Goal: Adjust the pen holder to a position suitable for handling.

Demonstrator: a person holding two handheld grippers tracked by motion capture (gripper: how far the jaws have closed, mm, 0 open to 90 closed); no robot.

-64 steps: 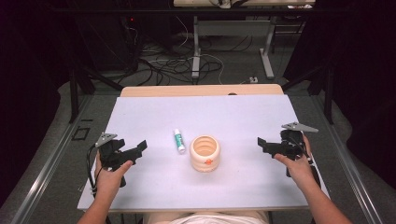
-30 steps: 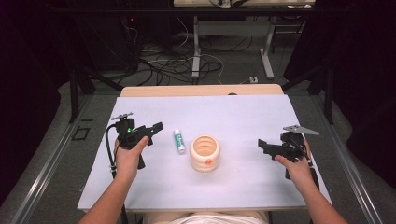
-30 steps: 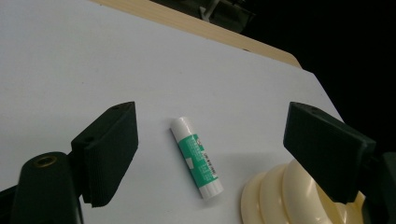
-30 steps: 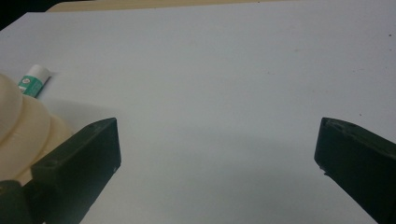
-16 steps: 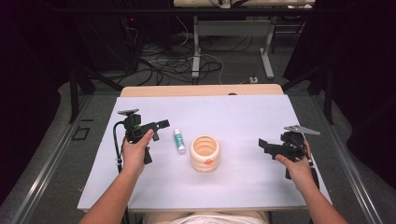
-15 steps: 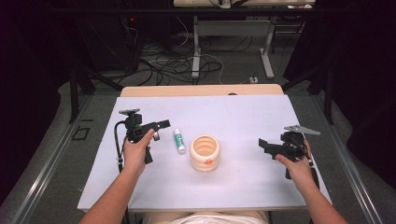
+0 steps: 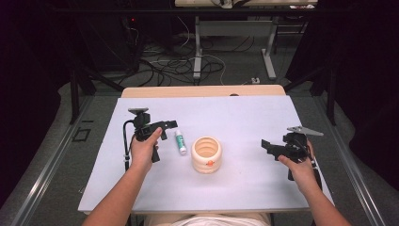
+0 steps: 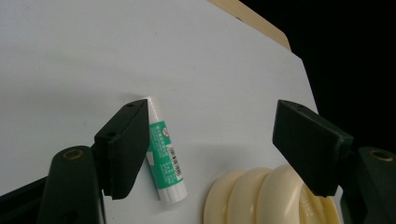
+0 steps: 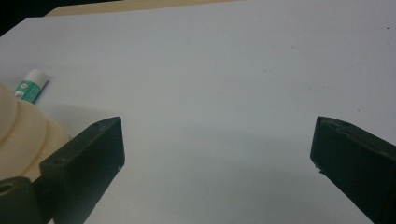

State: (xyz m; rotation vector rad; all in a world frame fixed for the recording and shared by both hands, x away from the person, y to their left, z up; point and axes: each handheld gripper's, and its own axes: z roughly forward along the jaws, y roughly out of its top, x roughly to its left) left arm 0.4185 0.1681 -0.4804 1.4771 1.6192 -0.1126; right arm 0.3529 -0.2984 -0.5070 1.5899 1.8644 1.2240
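Right gripper (image 7: 266, 145) sits low right of the high view, jaws wide, idle. Cup (image 7: 206, 154) stands mid-frame. Left gripper (image 7: 172, 124), jaws wide and empty, hovers just left of the tube (image 7: 179, 142), which lies flat left of the cup. Likely step: grab the tube. Centre it between the jaws, drop straight, avoid the cup.

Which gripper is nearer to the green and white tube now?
Left. The left gripper hangs open just left of the tube; the right gripper is far to its right, beyond the cream ribbed cup.
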